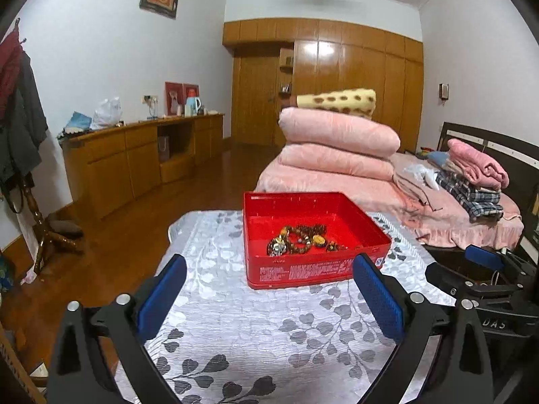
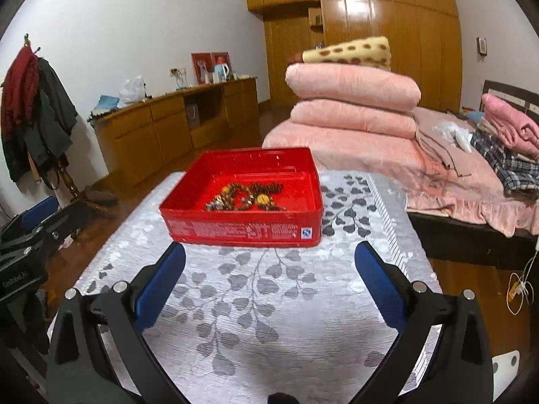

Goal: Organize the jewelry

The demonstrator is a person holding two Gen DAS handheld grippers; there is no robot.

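Both grippers, left gripper (image 1: 269, 289) and right gripper (image 2: 269, 279), gape empty. Ahead, red tin (image 2: 242, 227) holds beaded jewelry (image 2: 247, 197): light, limp, tangle-prone; pinch one strand.

Evenly bright indoor light, glare on the wardrobe doors (image 1: 320, 57), fisheye-bent dark corners, slight blur.

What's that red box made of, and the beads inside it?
Red box: probably painted tin, judging by its glossy walls, rolled rim and printed label, though plastic is possible. Beads: brown and amber, seemingly polished wood or stone; too small to tell.
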